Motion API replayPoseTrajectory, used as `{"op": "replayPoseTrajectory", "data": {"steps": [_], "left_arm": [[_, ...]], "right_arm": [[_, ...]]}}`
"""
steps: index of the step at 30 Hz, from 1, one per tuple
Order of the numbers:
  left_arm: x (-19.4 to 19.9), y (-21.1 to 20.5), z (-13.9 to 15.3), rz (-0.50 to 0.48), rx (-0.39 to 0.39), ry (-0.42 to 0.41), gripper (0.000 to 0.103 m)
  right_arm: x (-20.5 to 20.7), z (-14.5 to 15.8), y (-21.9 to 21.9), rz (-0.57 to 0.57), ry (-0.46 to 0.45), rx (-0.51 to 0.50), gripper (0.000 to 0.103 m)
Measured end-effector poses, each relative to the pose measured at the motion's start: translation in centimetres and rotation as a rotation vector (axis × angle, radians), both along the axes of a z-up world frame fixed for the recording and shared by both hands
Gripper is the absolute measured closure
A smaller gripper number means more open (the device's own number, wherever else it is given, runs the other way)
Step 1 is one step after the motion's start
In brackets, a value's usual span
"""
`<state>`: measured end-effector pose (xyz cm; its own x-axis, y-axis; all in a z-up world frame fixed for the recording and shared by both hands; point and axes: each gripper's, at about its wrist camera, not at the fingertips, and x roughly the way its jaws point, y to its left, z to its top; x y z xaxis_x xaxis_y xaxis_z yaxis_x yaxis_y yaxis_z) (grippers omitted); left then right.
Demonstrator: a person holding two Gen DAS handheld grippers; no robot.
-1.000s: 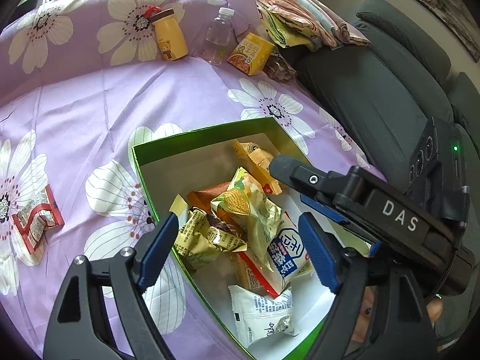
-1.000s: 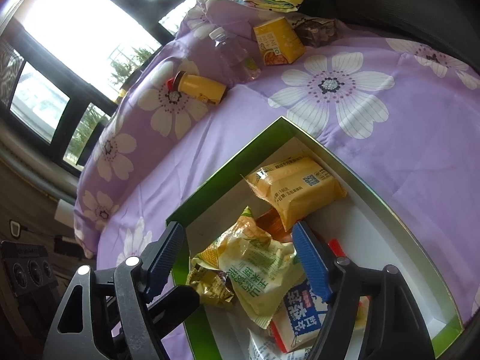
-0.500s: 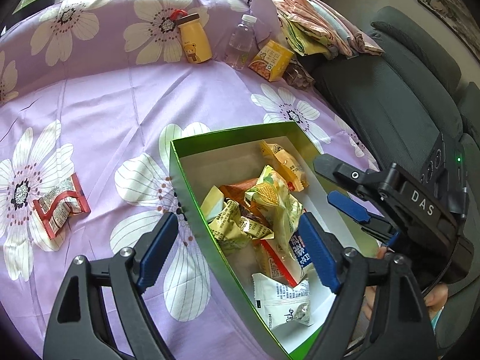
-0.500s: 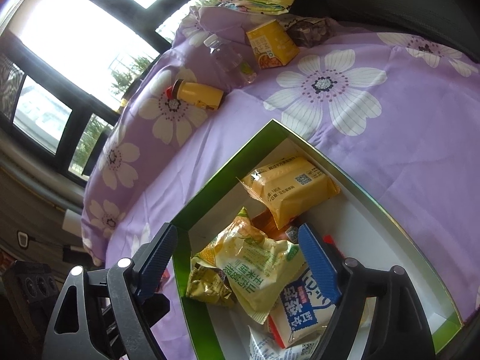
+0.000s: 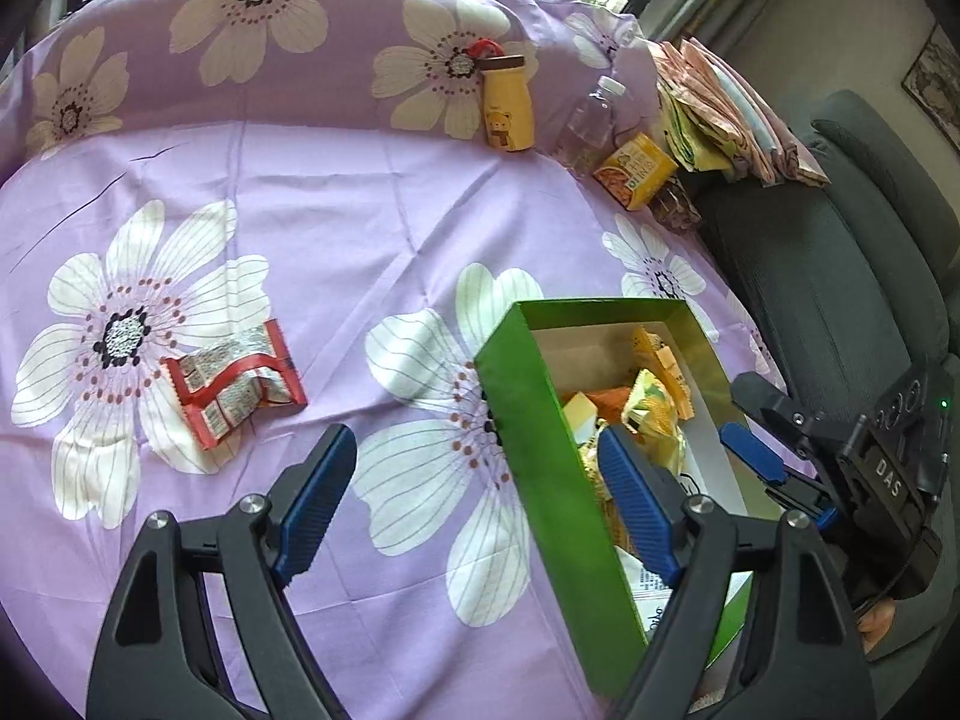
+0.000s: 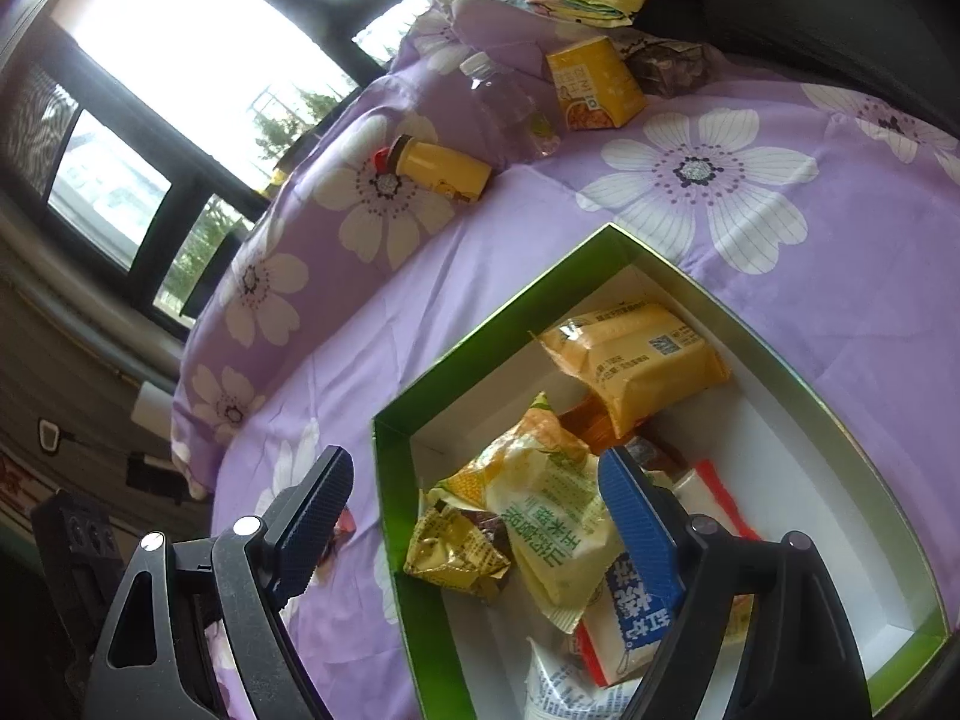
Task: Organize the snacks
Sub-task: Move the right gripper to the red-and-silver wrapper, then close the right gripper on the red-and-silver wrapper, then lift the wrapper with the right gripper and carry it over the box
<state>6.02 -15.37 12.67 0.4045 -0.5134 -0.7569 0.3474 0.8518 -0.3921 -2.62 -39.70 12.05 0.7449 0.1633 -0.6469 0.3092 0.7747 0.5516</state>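
My left tool points down at the flowered purple cloth, jaws wide apart and gripping nothing; its right finger hangs over the green box, its left over bare cloth. My right tool tilts down over the same box, also spread wide and empty, its right finger above the packets and its left outside the wall. In the left view the right tool's body sits at the right edge, marked "DAS".

The red-edged snack packet lies crumpled at centre left of the left view, well apart from the box, its long axis running lower left to upper right. Inside the box, a yellow-green corn packet carries Chinese print I cannot read clearly, and an orange packet shows a QR code.

At the top, a yellow bear bottle, a clear water bottle and a yellow carton stand in a row.
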Motion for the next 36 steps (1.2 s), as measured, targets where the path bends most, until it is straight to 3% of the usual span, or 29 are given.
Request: {"op": "replayPoseTrajectory", "data": {"steps": [7,11,18,22,25,29,32,36], "left_arm": [[1.8,6.5,-1.6,0.179,0.051,0.024,0.02],[2.8,9.6,-3.5,0.267,0.082,0.041,0.021],[4.8,11.4,-6.8,0.286,-0.006,0.142,0.022],[5.9,11.5,-8.4,0.28,-0.056,0.19,0.023],[6.4,11.3,-8.7,0.272,-0.068,0.178,0.028],[6.7,10.4,-8.8,0.249,-0.019,0.14,0.051],[6.7,9.7,-8.9,0.218,-0.026,0.116,0.065],[6.6,9.3,-8.7,0.214,-0.016,0.111,0.064]], "right_arm": [[2.0,2.0,5.8,0.173,-0.041,0.017,0.019],[5.4,1.6,10.3,0.268,0.011,0.027,0.019],[12.5,-2.5,17.5,0.426,0.159,0.017,0.019],[16.3,-6.0,19.4,0.432,0.27,-0.02,0.019],[18.3,-8.2,19.8,0.416,0.329,-0.055,0.019],[19.1,-9.9,20.0,0.443,0.335,-0.054,0.021],[19.1,-10.0,19.9,0.46,0.308,-0.035,0.031],[18.7,-9.8,19.8,0.456,0.299,-0.045,0.043]]}}
